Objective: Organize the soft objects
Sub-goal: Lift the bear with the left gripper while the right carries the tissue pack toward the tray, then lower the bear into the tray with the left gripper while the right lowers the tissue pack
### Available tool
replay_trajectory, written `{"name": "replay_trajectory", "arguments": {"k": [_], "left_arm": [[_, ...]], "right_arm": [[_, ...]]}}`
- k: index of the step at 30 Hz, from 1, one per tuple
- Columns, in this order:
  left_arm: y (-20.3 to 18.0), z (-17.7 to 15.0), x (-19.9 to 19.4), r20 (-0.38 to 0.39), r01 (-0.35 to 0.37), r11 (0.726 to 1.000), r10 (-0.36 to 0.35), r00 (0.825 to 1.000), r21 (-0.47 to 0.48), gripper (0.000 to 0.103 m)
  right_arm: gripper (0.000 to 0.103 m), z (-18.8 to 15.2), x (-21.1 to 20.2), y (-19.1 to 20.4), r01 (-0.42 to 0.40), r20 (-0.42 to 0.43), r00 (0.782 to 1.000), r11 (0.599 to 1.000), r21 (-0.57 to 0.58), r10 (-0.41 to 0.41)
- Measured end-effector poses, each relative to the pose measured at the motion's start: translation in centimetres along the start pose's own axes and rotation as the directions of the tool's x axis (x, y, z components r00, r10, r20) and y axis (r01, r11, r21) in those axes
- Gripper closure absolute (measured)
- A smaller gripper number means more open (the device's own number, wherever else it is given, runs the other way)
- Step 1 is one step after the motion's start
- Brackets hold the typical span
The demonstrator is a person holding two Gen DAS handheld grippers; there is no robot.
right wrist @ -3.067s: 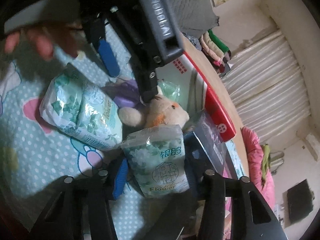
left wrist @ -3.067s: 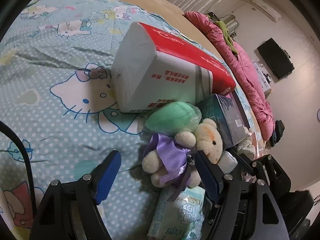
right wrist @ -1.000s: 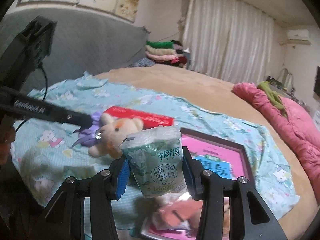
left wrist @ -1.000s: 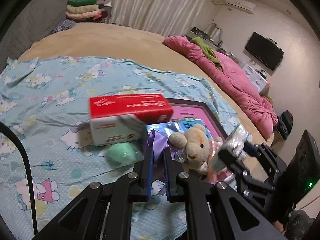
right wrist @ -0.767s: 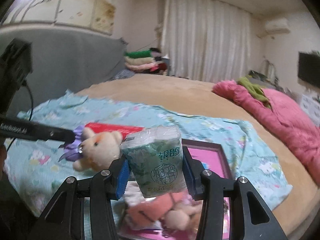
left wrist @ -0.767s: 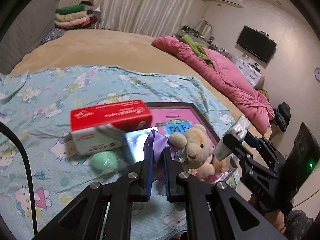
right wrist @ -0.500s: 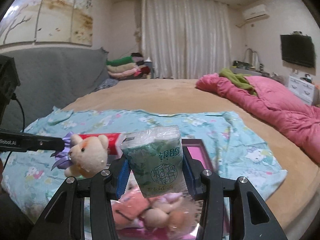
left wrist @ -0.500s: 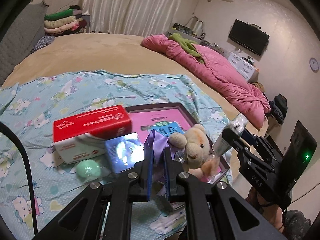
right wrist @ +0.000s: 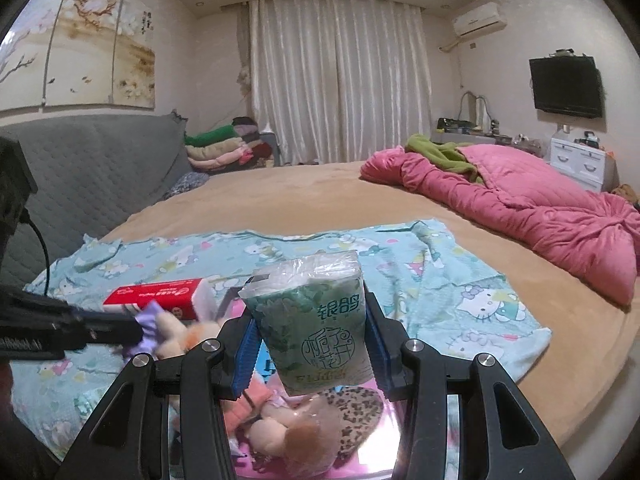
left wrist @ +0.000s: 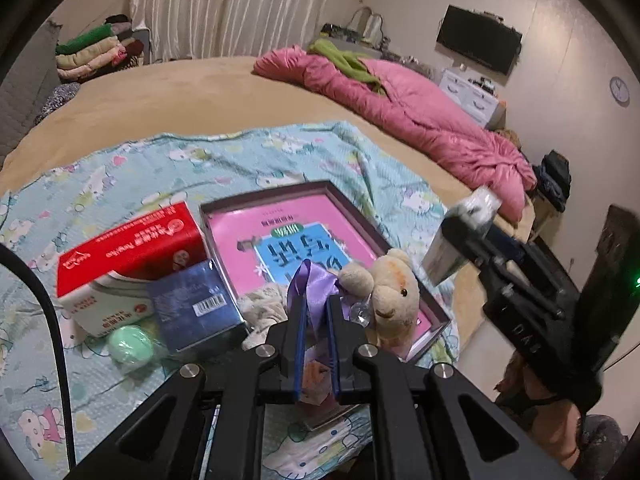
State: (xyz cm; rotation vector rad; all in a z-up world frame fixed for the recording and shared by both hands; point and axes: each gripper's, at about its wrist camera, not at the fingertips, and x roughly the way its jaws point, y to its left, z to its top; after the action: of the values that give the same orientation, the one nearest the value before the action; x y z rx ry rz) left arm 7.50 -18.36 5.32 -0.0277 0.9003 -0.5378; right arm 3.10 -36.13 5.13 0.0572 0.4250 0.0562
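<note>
My left gripper point(left wrist: 316, 312) is shut on the purple ribbon point(left wrist: 316, 286) of a small cream teddy bear point(left wrist: 390, 292) and holds it in the air over the pink box lid point(left wrist: 280, 216). My right gripper point(right wrist: 312, 328) is shut on a green tissue pack point(right wrist: 316, 320), also raised above the lid; the pack shows in the left wrist view point(left wrist: 460, 236). The bear point(right wrist: 180, 332) hangs from the left gripper at the left of the right wrist view. Soft toys point(right wrist: 288, 428) lie in the lid point(right wrist: 380, 444) below.
On the Hello Kitty cloth point(left wrist: 120, 176) lie a red and white tissue box point(left wrist: 128, 260), a dark blue box point(left wrist: 192, 308) and a green ball point(left wrist: 130, 344). A pink quilt point(left wrist: 420, 120) lies at the far right of the bed. Folded clothes point(right wrist: 224, 148) are stacked by the curtain.
Both grippers have risen and swung right over the pink lid, the left carrying the bear and the right the tissue pack. The dark blue box now lies in full view.
</note>
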Motion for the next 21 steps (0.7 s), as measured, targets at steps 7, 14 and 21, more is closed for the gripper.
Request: {"name": "replay_trajectory", "arguments": {"k": [7, 14, 21], "left_arm": [[-0.8, -0.5, 2.1, -0.041, -0.010, 1.000, 0.012, 0.999, 0.028, 0.093], [-1.2, -1.1, 4.0, -0.076, -0.027, 0.999, 0.030, 0.997, 0.044, 0.093], [-1.4, -1.8, 5.0, -0.099, -0.029, 0.998, 0.035, 0.994, 0.058, 0.093]], "right_arm": [[0.054, -0.2, 0.0, -1.6, 0.044, 0.002, 0.999, 0.999, 0.017, -0.044], [0.054, -0.7, 0.8, -3.6, 0.084, -0.024, 0.996, 0.995, 0.049, -0.083], [0.054, -1.7, 2.8, -5.0, 0.115, -0.094, 0.990, 0.991, 0.068, -0.109]]}}
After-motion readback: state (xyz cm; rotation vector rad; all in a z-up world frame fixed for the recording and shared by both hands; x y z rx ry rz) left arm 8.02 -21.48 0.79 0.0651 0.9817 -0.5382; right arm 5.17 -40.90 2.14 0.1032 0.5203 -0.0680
